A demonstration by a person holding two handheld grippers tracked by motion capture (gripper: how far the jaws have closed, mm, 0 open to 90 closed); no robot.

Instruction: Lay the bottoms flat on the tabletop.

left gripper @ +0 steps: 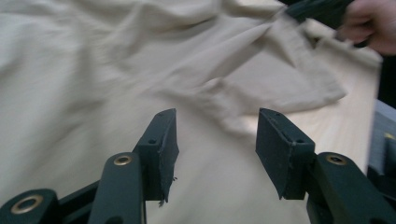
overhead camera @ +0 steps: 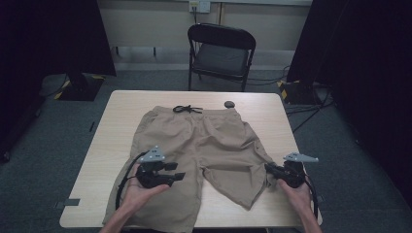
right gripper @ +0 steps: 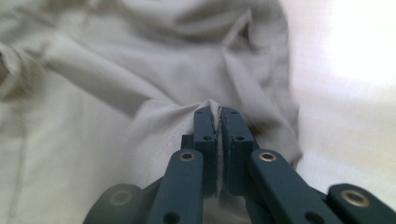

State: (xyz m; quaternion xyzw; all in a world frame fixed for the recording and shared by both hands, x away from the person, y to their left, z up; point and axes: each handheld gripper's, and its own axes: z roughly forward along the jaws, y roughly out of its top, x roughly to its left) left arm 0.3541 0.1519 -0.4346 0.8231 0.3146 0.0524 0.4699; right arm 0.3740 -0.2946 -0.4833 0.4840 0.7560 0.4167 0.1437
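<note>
Tan shorts (overhead camera: 204, 141) lie flat on the wooden table (overhead camera: 121, 111), waistband at the far side with a black drawstring (overhead camera: 187, 109). My left gripper (overhead camera: 179, 171) hovers over the left leg, jaws pointing right. In the left gripper view it (left gripper: 217, 140) stands open over the cloth (left gripper: 116, 70) with nothing between the pads. At the outer edge of the right leg, my right gripper (overhead camera: 268, 167) points left. The right gripper view shows it (right gripper: 217, 116) shut on a pinched fold of the fabric (right gripper: 93, 93). The other hand (left gripper: 369, 28) appears at the top right of the left gripper view.
A small dark round object (overhead camera: 229, 104) sits on the table by the waistband. A black folding chair (overhead camera: 221, 48) stands behind the far edge. Dark curtains hang at both sides. Bare wood borders the shorts left and right.
</note>
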